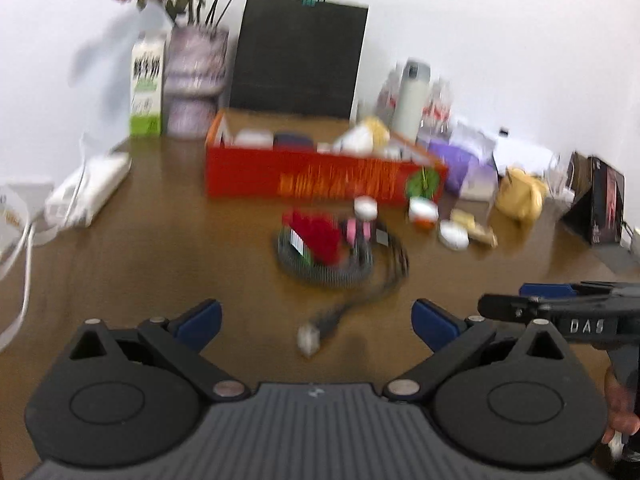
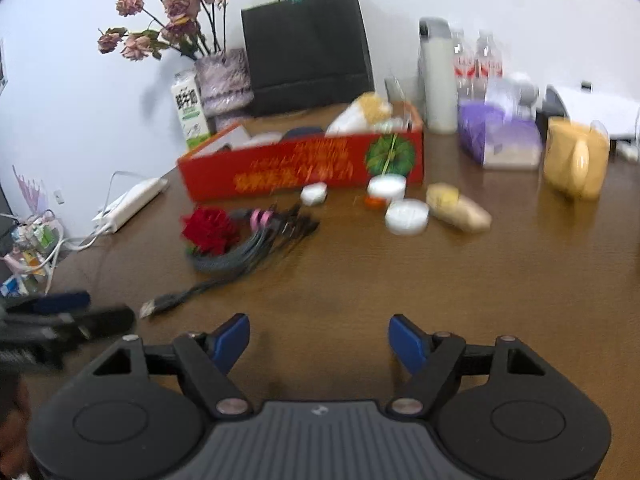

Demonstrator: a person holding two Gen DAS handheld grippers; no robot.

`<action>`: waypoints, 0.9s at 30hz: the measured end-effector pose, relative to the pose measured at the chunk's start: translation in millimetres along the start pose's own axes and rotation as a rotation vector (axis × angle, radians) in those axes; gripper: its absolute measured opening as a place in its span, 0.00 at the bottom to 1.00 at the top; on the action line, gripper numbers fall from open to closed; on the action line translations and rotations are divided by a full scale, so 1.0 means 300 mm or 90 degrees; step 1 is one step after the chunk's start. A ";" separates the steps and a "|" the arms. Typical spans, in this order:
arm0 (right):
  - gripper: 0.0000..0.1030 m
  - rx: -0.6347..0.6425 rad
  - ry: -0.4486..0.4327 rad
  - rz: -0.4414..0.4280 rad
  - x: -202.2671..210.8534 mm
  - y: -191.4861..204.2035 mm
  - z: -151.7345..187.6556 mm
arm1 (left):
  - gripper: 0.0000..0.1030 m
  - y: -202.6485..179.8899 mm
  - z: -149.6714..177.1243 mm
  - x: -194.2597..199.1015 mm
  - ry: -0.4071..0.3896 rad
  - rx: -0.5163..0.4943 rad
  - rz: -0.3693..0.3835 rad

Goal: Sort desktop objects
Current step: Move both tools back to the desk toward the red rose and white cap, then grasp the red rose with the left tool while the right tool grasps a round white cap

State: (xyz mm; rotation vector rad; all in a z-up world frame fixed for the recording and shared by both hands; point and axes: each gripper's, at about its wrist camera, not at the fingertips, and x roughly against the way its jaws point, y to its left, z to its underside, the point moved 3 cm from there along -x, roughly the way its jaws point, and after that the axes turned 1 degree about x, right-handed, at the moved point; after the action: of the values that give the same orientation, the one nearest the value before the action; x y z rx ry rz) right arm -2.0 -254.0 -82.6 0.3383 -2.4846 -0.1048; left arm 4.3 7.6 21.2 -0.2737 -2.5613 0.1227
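Observation:
A long red box (image 1: 320, 176) (image 2: 304, 168) holding several items stands across the middle of the brown desk. In front of it lie a red flower (image 1: 316, 236) (image 2: 210, 230) on a coiled grey cable (image 1: 340, 272) (image 2: 248, 248), small white jars (image 2: 406, 216) (image 1: 454, 234) and a wrapped snack (image 2: 458, 208). The cable's USB plug (image 1: 309, 338) (image 2: 154, 306) lies nearest. My left gripper (image 1: 316, 320) is open and empty just short of the plug. My right gripper (image 2: 320, 340) is open and empty over bare desk, to the right of the left one.
At the back stand a black paper bag (image 2: 308, 44), a vase of dried flowers (image 2: 224, 76), a milk carton (image 2: 190, 114), a white flask (image 2: 438, 80) and a purple pack (image 2: 496, 136). A yellow mug (image 2: 576, 156) is at right, a white power strip (image 2: 132, 204) at left.

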 end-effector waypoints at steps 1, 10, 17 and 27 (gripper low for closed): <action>0.73 0.010 -0.010 0.010 -0.010 -0.007 -0.024 | 1.00 -0.004 -0.030 -0.032 -0.004 -0.010 0.004; 0.67 0.032 -0.004 0.063 -0.240 -0.112 -0.197 | 0.65 0.031 -0.149 -0.335 0.046 0.007 -0.026; 0.42 0.011 0.014 0.116 -0.377 -0.183 -0.226 | 0.49 0.060 -0.157 -0.306 0.025 0.044 -0.029; 0.37 0.014 0.018 0.072 -0.212 -0.090 -0.097 | 0.48 0.032 -0.089 -0.009 -0.016 0.073 -0.019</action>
State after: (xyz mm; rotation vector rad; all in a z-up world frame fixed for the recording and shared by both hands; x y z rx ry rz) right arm 70.3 -262.9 -99.9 0.2065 -2.4726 -0.0250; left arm 22.5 17.1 41.0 -0.1903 -2.5715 0.2624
